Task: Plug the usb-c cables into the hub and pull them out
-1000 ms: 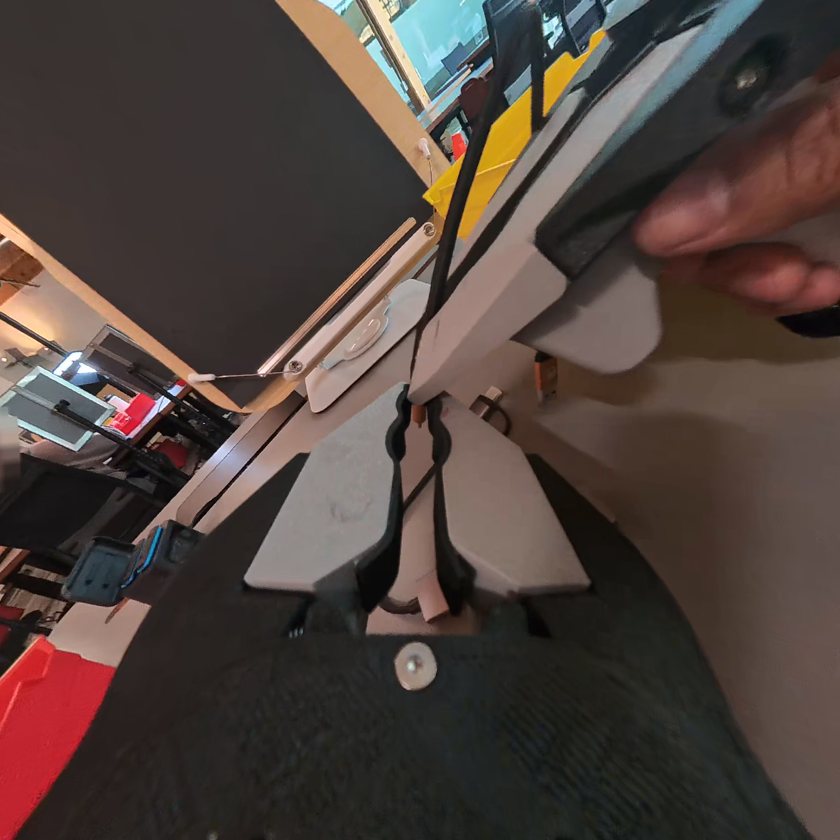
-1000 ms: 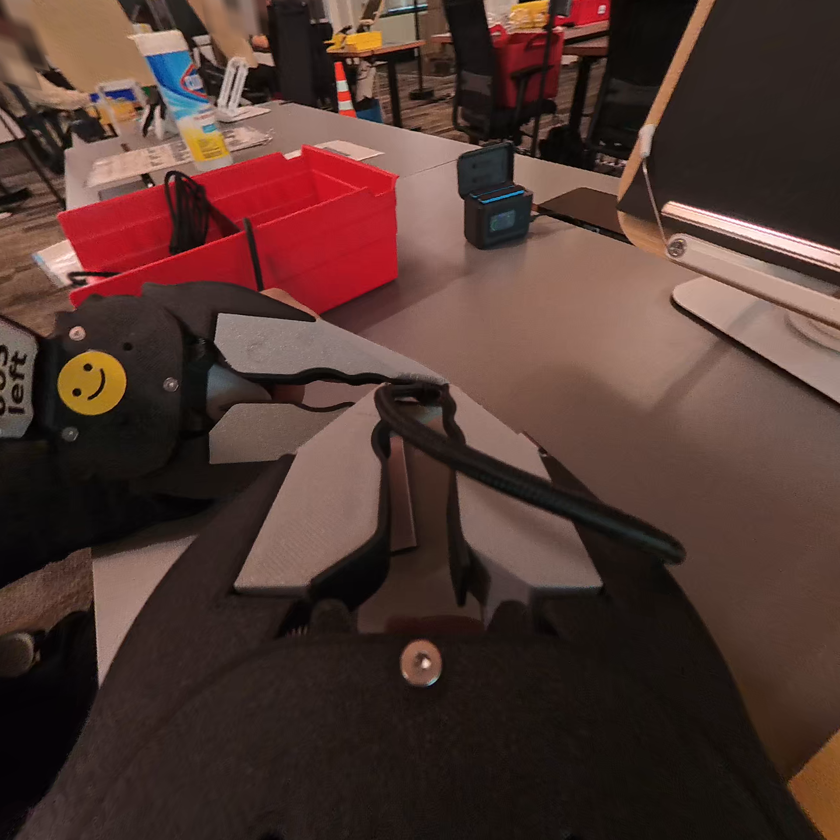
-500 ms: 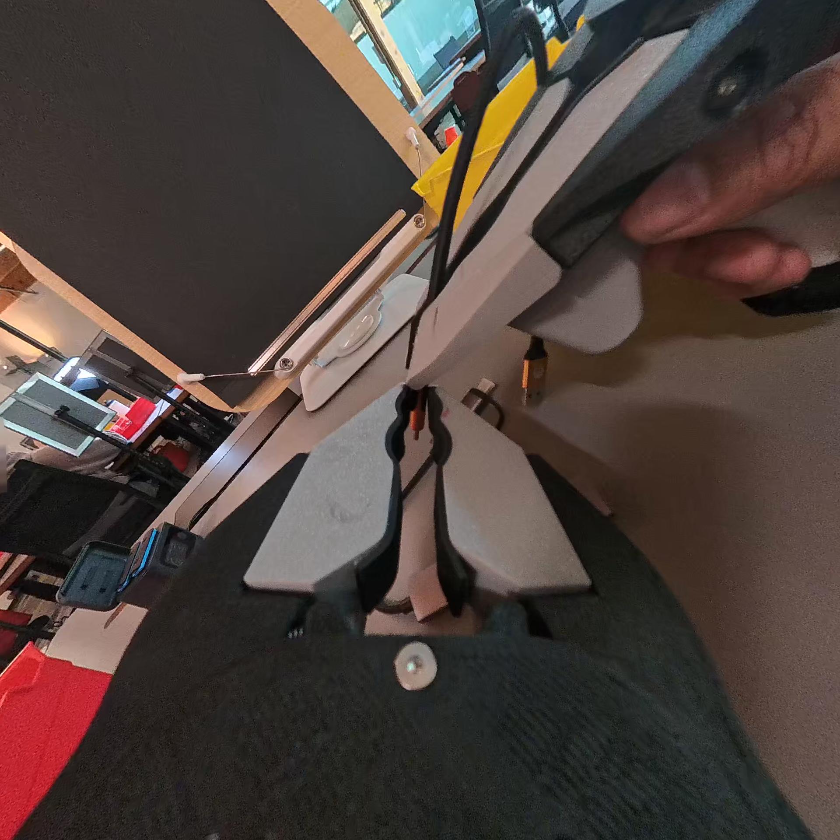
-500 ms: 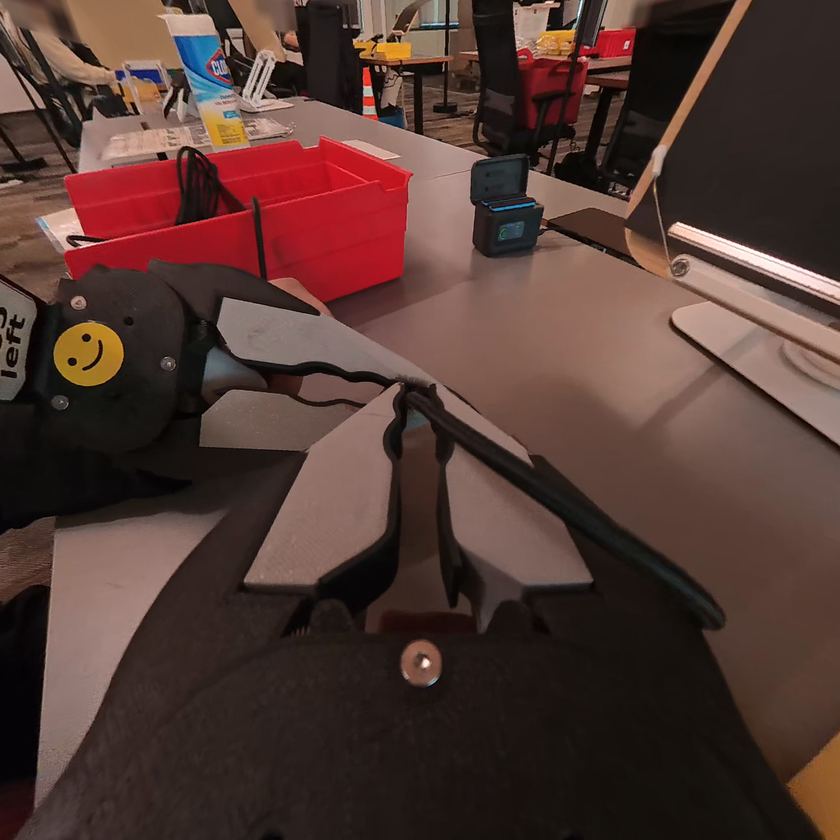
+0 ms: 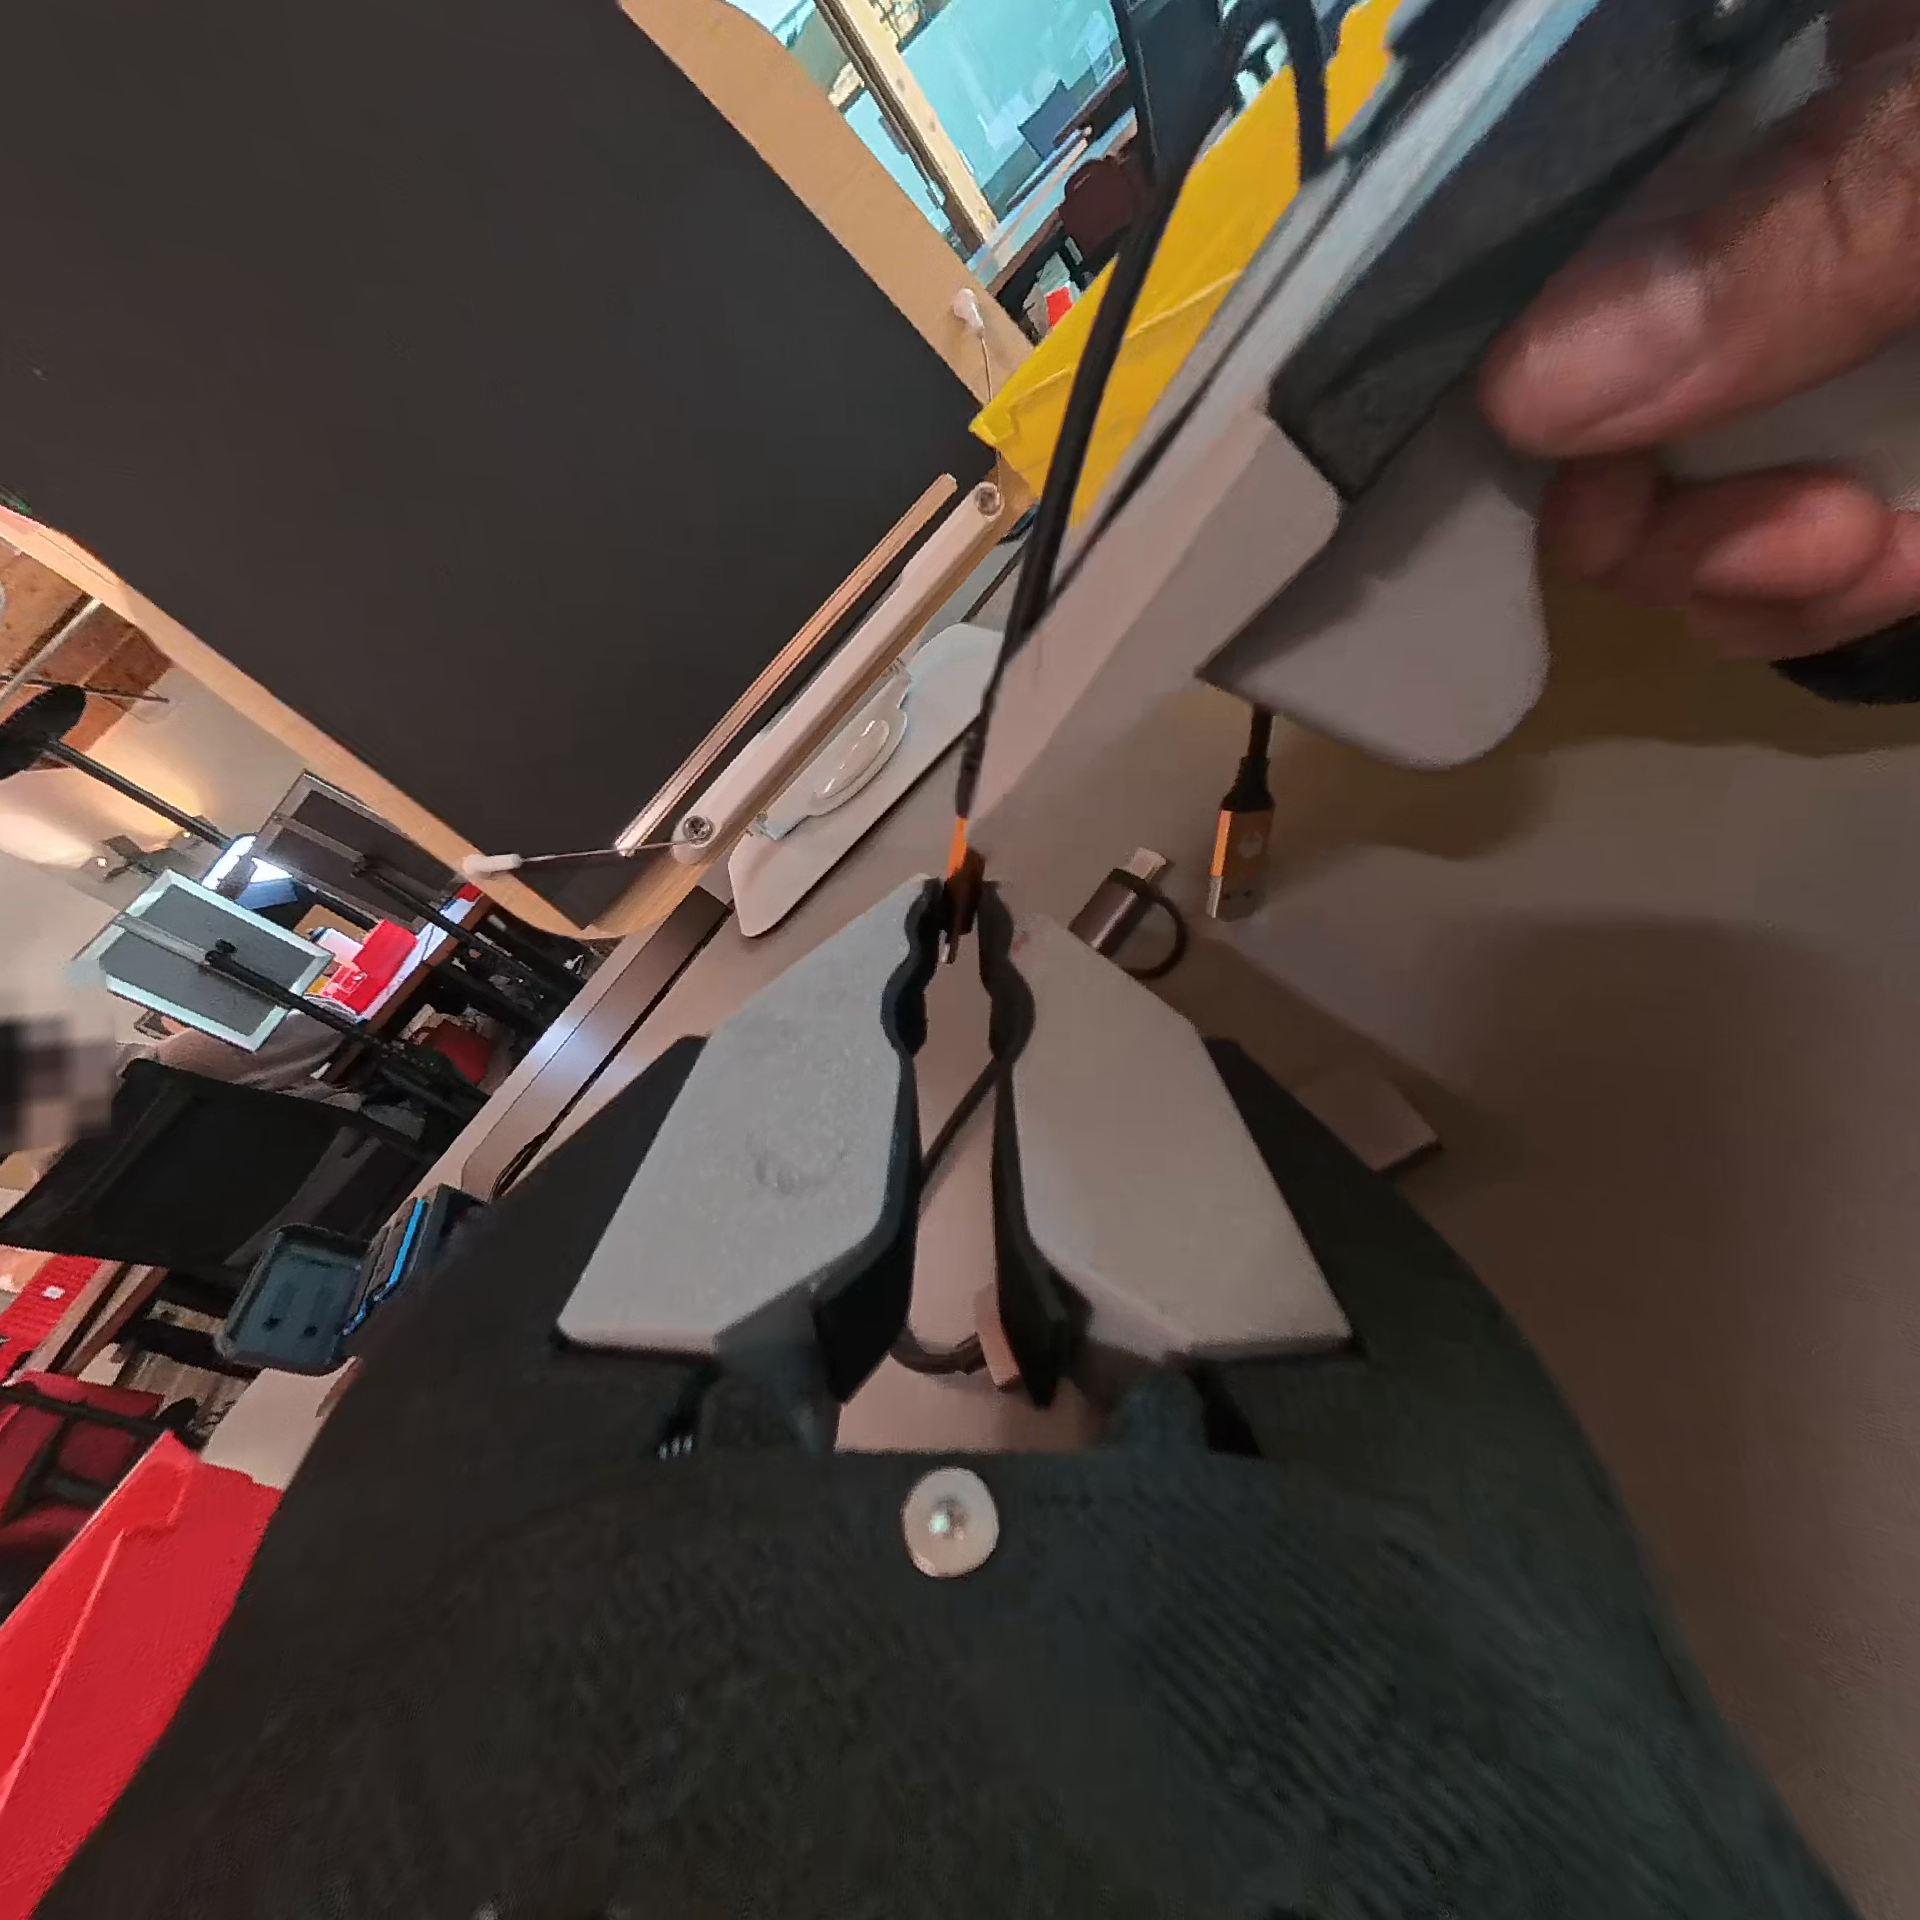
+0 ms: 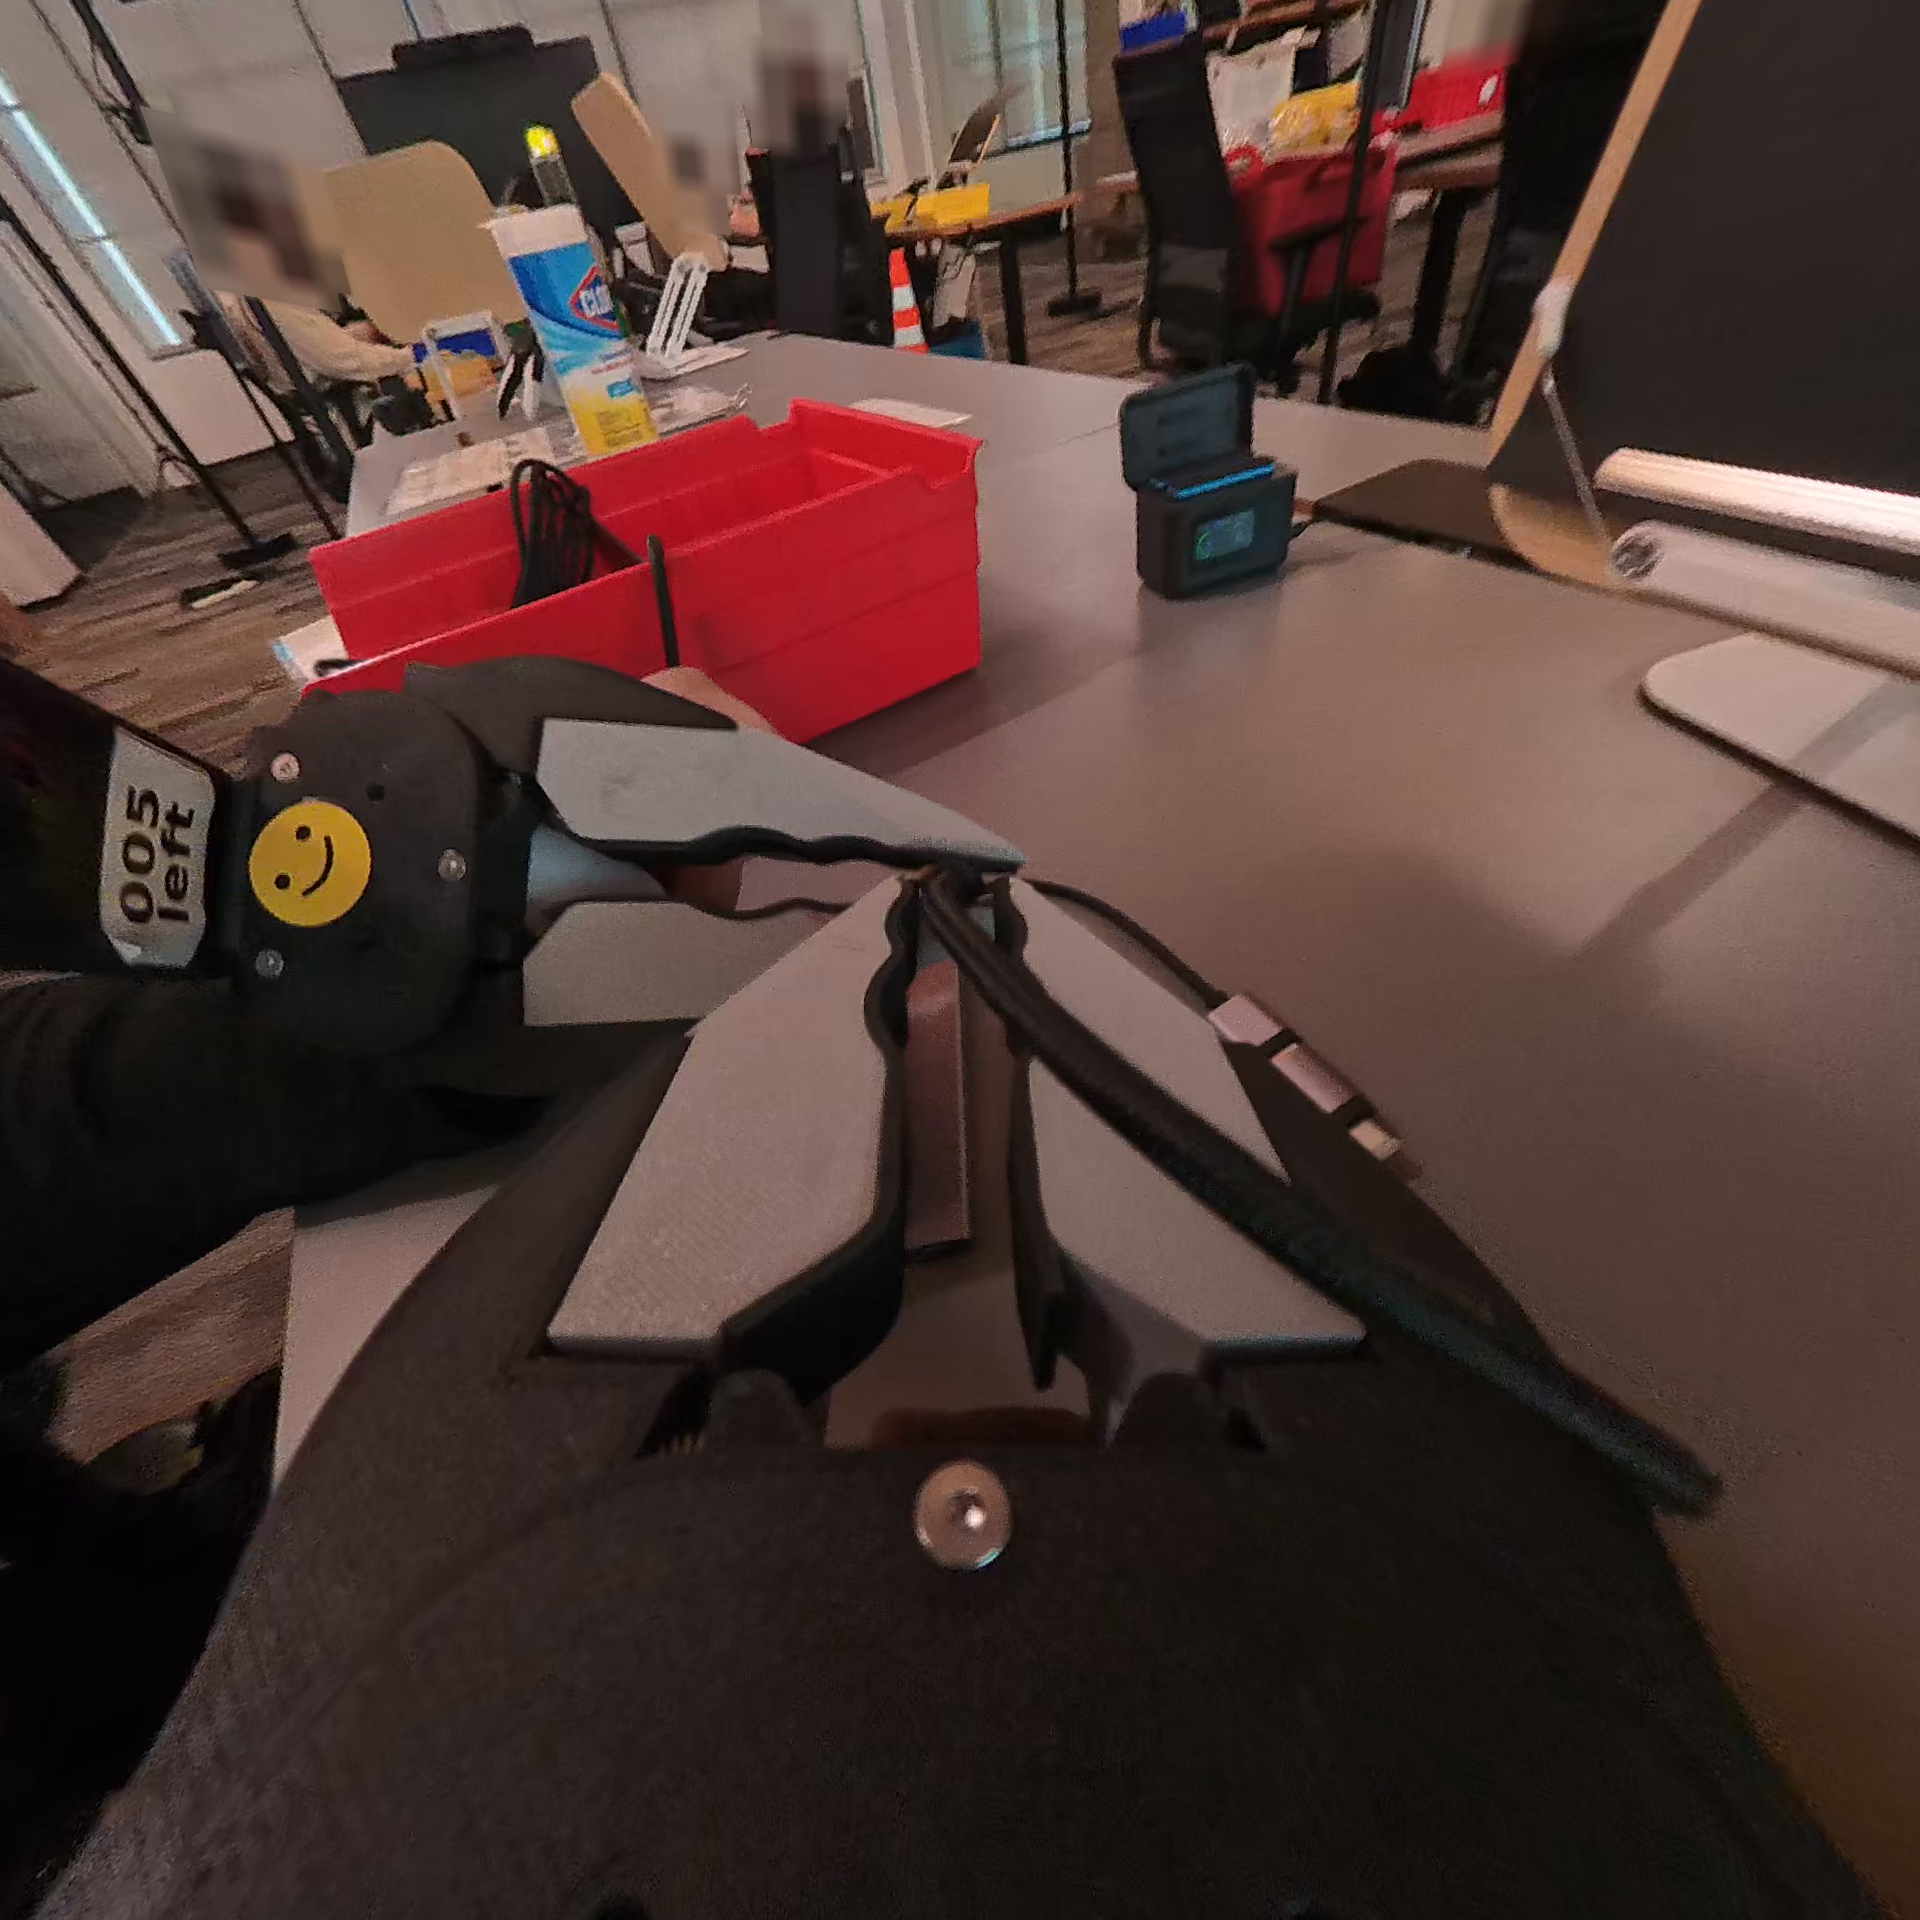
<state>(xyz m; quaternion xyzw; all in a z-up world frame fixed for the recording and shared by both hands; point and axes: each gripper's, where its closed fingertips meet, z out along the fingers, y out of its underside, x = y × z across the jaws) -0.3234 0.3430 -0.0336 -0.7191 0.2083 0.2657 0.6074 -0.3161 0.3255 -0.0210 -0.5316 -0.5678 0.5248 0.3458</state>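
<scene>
In the left wrist view my left gripper (image 5: 961,914) is shut on an orange-and-black usb-c plug (image 5: 958,868) at its fingertips. The plug's black cable (image 5: 1070,416) runs up along my right gripper (image 5: 1003,769), which comes in from the upper right in a person's hand. In the right wrist view my right gripper (image 6: 951,904) is shut on the black cable (image 6: 1195,1174), tip to tip with the left gripper (image 6: 977,857). A flat rose-brown hub (image 6: 935,1122) shows below the fingers, its end also beside my left gripper (image 5: 1397,1138). I cannot tell what holds it.
A second orange-and-black plug (image 5: 1242,852) hangs behind, next to a silver connector (image 5: 1122,899). A red bin (image 6: 831,582) and a small dark charging case (image 6: 1210,520) stand on the grey table (image 6: 1455,831). A monitor foot (image 6: 1766,717) is at right, a yellow bin (image 5: 1195,239) behind. Less than 4 cm separates the two grippers' tips. My left gripper's tips are some 10 cm from the silver connector (image 5: 1122,899).
The right gripper has drawn back from the left fingertips with the cable, so the orange plug now shows between them. The hanging plug has come into view.
</scene>
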